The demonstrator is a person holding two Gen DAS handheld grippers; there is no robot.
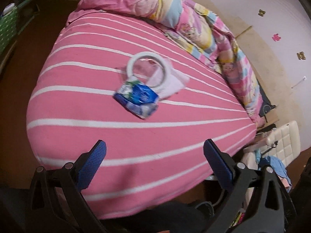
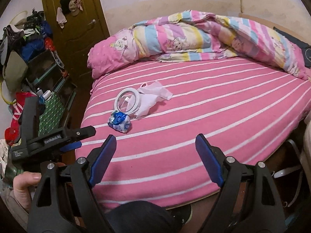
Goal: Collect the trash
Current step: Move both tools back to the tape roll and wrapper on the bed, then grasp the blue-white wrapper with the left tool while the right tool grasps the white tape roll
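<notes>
Three pieces of trash lie together on the pink striped bed [image 1: 97, 116]: a crumpled blue and white wrapper [image 1: 136, 99] [image 2: 119, 123], a white ring [image 1: 144, 69] [image 2: 127, 102] and a white tissue [image 1: 173, 83] [image 2: 155, 95] partly under the ring. My left gripper [image 1: 155, 153] is open over the bed's near edge, well short of the wrapper. My right gripper [image 2: 155, 137] is also open with nothing between its blue pads, short of the trash and a little to its right. The left gripper's black housing [image 2: 52, 139] shows at the left in the right wrist view.
A folded pastel quilt [image 2: 194, 36] lies along the far side of the bed. A brown door [image 2: 73, 19] and a cluttered shelf [image 2: 44, 68] stand to the left. A white padded chair [image 1: 285, 139] is at the bed's right end. A hand [image 2: 25, 180] holds the handle.
</notes>
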